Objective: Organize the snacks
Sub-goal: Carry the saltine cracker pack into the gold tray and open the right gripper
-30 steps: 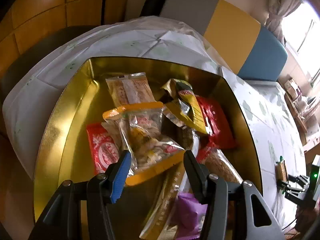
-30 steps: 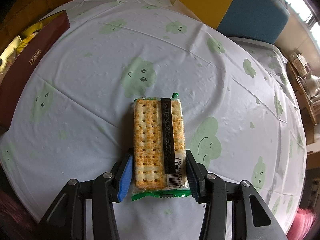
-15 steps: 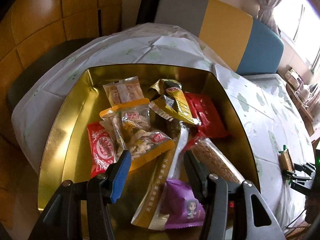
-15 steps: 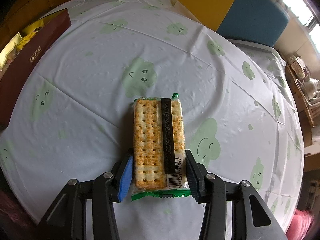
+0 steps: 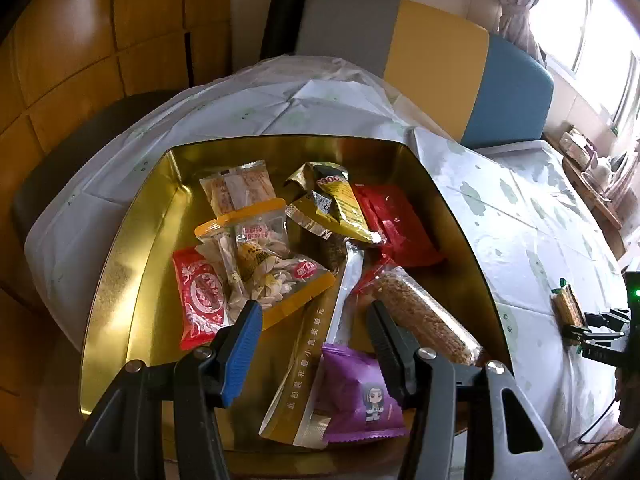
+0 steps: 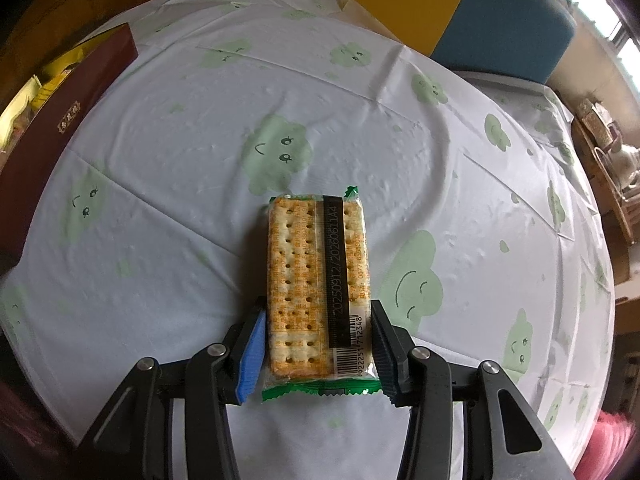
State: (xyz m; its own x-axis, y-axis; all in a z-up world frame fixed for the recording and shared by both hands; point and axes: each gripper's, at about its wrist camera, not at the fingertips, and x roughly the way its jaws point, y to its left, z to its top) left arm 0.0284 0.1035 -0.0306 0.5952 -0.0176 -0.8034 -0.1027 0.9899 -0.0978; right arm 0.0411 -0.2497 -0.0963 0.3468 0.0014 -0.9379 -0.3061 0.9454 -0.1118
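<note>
Right gripper (image 6: 318,350): jaws set against both long sides of the cracker pack (image 6: 318,272), gripping its near end. The pack lies flat on the tablecloth (image 6: 200,160), long axis running straight away from the gripper. The box (image 6: 60,128) lies well off to the left. Left gripper (image 5: 316,338): jaws apart, holding nothing, above the box's (image 5: 120,280) snacks. Judgement: the right hand carries the pack leftward.

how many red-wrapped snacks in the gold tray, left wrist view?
2 clearly red: a red patterned packet at the left of the gold tray, and a plain red packet on the right side. More may lie hidden under the pile.
</note>
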